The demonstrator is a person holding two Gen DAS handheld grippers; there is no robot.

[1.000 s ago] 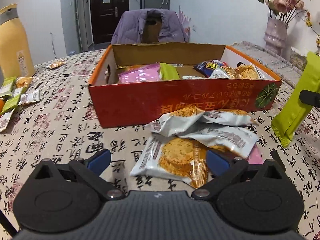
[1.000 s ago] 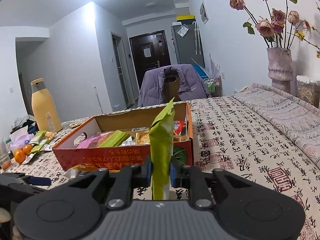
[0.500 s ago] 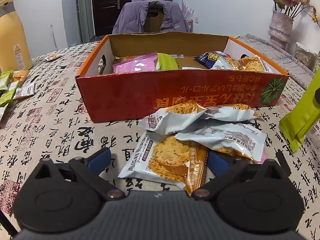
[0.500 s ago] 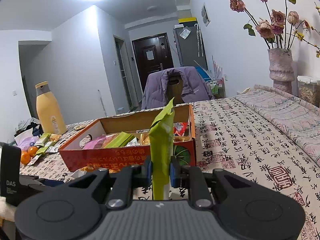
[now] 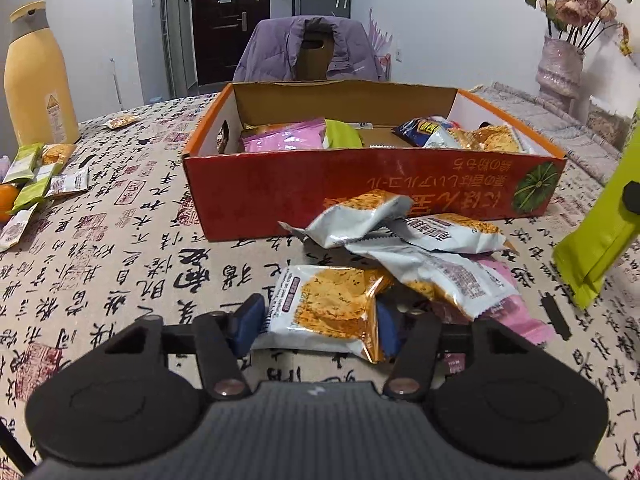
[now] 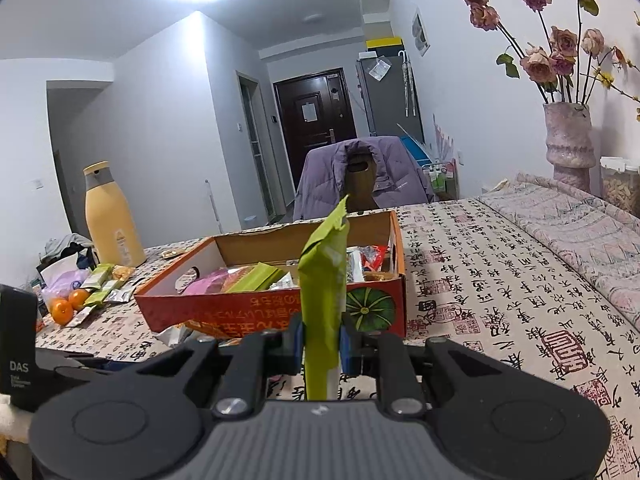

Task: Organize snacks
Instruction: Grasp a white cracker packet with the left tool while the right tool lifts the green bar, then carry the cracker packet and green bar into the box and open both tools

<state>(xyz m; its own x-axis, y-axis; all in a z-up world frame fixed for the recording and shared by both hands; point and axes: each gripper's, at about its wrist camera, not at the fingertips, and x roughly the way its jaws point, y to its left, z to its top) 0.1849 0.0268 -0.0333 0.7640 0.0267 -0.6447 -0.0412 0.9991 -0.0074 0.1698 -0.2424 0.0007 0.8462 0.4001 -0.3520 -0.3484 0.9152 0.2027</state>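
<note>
- Orange-and-white cracker packet (image 5: 326,310) lies flat on the bench (image 5: 120,248), and your left gripper (image 5: 316,326) has its blue pads on either side of it; the jaws have narrowed to the packet's width, though you cannot tell from this view whether they are pressing it yet.
- Just beyond that packet sits a loose heap of similar silver cracker packets (image 5: 420,240), overlapping one another and lying on a pink packet (image 5: 516,312), right in front of the box.
- Your right gripper (image 6: 322,342) has its jaws clamped on a lime-green snack bar (image 6: 324,292), which stands upright between the pads, its torn top edge pointing up.
- From the left wrist view, that same bar hangs at the far right, raised off the bench and tilted.
- Behind the heap is the red cardboard box (image 5: 360,196), open at the top. Inside it you can see a pink packet (image 5: 286,138) and a green one at the left, and a dark blue packet (image 5: 420,128) with more cracker packets at the right.
- Off to your left on the bench are a tall yellow bottle (image 5: 36,80), a scatter of small green and white sachets (image 5: 36,176), and oranges (image 6: 64,306) beside them.
- At the far right stands a pink vase (image 6: 568,136) of dried roses.
- Past the bench, a purple jacket (image 5: 312,50) hangs over a chair back.
</note>
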